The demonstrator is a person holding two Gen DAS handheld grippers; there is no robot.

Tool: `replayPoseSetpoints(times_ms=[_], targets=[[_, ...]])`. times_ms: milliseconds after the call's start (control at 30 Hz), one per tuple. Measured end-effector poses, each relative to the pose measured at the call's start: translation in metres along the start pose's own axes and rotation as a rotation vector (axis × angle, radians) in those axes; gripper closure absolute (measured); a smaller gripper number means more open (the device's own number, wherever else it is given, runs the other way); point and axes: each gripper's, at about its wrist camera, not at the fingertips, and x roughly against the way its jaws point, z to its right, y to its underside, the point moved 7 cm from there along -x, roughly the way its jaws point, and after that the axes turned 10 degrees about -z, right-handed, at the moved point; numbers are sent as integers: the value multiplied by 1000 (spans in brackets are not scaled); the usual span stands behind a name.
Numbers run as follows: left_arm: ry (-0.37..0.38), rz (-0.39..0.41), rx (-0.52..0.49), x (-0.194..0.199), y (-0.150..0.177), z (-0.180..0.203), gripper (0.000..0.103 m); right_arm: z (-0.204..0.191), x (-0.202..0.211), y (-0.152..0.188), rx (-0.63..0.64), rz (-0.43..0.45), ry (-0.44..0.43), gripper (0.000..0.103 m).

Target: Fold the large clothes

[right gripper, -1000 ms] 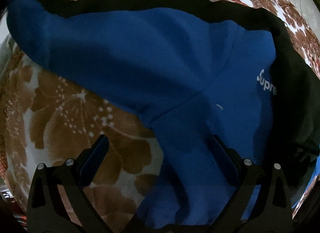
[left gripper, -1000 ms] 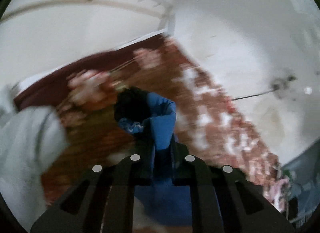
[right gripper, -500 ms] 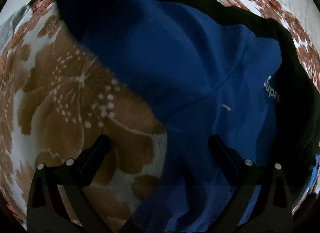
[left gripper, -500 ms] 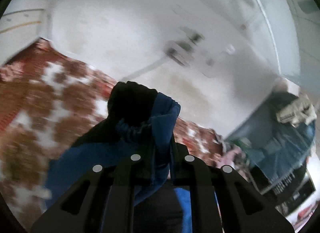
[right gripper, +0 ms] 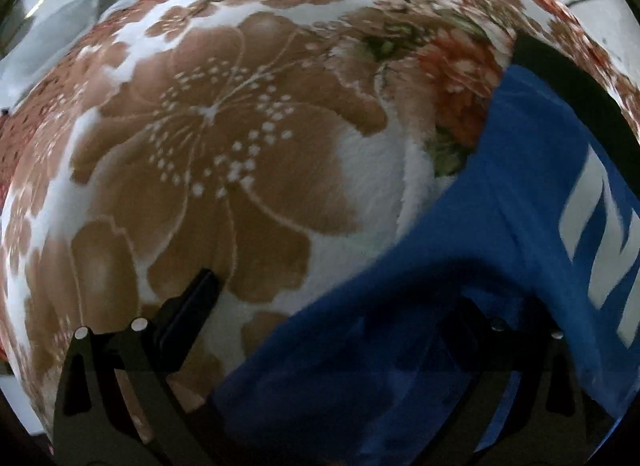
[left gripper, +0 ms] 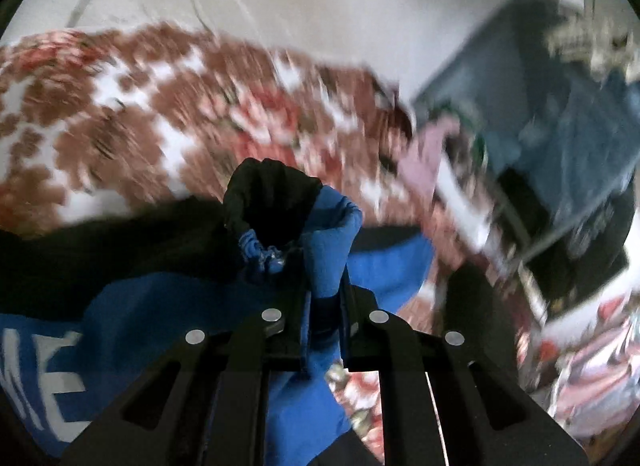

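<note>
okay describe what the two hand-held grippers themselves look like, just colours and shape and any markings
Both are matte black. The left hand-held gripper has two flat, angular fingers with cut-out slots and four round silver fasteners across its base. The right hand-held gripper has the same black build, with wedge-shaped fingers and paired silver fasteners on each side. No cables, labels or sleeves show.

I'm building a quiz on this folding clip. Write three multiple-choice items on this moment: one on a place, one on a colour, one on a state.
1. What does the garment lie on?
A. bare wood floor
B. floral blanket
C. glass table

2. What colour is the garment's main body?
A. blue
B. yellow
C. pink

3. How is the left gripper?
A. wide open, empty
B. out of view
C. shut on cloth

Key:
1 B, the floral blanket spreads under the garment.
2 A, blue with black trim.
3 C, the left gripper pinches a blue fold.
</note>
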Motion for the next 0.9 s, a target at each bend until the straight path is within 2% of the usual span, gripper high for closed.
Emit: replayPoseSetpoints(times_ms=[100,167,300,400,433,500,567,600,667,767,867,900], targets=[[-77,-73,-64,-41,8,5,93,-5,4,10,28,22,-13,4],[-118,-136,-62,-66,13,-2,93,2,4,20,53,35,-15,4],[-175,-211,-46,-101,20,-8,92,8,6,32,94,47,-32,4],[-120,-263,17,-123,29,-7,81,11,7,40,116,49,-69,4],[-135,-282,18,-130,33,-7,76,7,8,32,124,50,-75,4],[-155,-306,-13,-143,40,-1,56,12,13,37,135,62,-96,4],[-125,-347,-38,-156,50,14,22,18,20,42,127,75,-99,4],[-107,-357,-45,-159,54,25,18,20,24,46,126,81,-96,4],[-64,-354,-37,-158,55,43,13,20,38,57,134,95,-111,4],[28,-321,12,-133,50,74,12,20,71,76,175,150,-91,5],[29,-255,38,-94,37,93,12,36,103,99,172,176,-50,5],[1,-228,39,-71,28,96,12,44,110,106,162,180,-35,5]])
